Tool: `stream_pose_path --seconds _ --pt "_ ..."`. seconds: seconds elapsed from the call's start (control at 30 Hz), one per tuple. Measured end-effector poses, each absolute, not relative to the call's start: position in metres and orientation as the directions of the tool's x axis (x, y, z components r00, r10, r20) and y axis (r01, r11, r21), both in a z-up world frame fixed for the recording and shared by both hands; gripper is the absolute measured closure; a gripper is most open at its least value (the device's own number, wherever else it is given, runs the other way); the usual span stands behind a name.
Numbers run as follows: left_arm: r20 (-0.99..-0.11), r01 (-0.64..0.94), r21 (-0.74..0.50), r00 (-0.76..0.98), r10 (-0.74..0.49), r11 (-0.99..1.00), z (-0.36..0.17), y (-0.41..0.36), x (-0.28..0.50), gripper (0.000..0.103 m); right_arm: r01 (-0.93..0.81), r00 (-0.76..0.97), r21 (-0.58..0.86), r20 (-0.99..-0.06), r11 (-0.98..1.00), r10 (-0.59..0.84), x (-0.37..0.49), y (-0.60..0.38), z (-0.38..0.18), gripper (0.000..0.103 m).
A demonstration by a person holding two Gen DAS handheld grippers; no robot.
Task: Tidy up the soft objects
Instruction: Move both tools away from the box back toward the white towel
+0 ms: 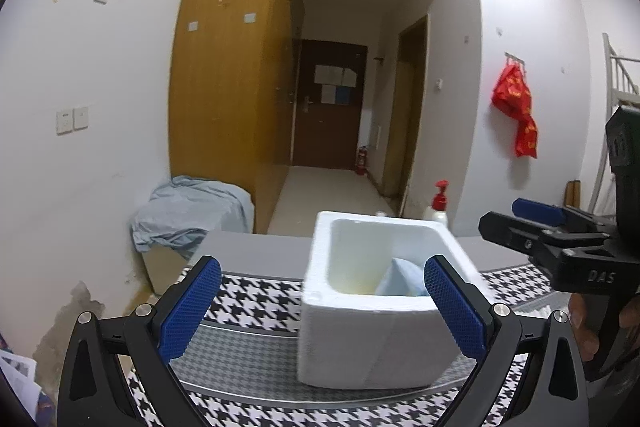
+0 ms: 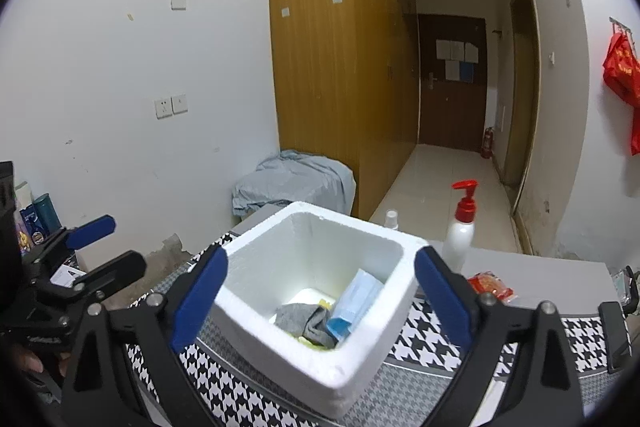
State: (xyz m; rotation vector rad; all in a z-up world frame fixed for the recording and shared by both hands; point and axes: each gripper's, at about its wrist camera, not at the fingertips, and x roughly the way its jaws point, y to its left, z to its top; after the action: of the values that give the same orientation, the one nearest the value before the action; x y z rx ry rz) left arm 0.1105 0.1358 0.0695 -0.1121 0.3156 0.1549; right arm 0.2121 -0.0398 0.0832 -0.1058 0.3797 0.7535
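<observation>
A white foam box (image 2: 360, 339) stands on a houndstooth cloth (image 2: 224, 391). Inside it lie a grey sock (image 2: 308, 321), a light blue packet (image 2: 356, 303) and something yellow beneath. In the left wrist view the box (image 1: 360, 343) shows only the blue packet (image 1: 400, 281). My right gripper (image 2: 322, 305) is open and empty, just above and in front of the box. My left gripper (image 1: 324, 311) is open and empty, in front of the box; it also shows in the right wrist view (image 2: 106, 243). The right gripper shows open at the right of the left wrist view (image 1: 524, 221).
A white pump bottle with a red top (image 2: 460, 231) and a small white bottle (image 2: 392, 219) stand behind the box. A red packet (image 2: 490, 285) lies on the grey table (image 2: 552, 271). A low unit draped in grey-blue cloth (image 2: 296, 183) stands by the wardrobe. Bottles (image 2: 38, 219) stand at far left.
</observation>
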Motion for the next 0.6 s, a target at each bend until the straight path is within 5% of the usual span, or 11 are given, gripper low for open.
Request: stream_pose_path --seconds 0.6 --pt "-0.264 -0.168 -0.049 0.953 0.150 0.985 0.067 0.083 0.099 0.001 -0.676 0.696 0.016 -0.314 0.736 0.646 0.176 -0.085 0.070 0.000"
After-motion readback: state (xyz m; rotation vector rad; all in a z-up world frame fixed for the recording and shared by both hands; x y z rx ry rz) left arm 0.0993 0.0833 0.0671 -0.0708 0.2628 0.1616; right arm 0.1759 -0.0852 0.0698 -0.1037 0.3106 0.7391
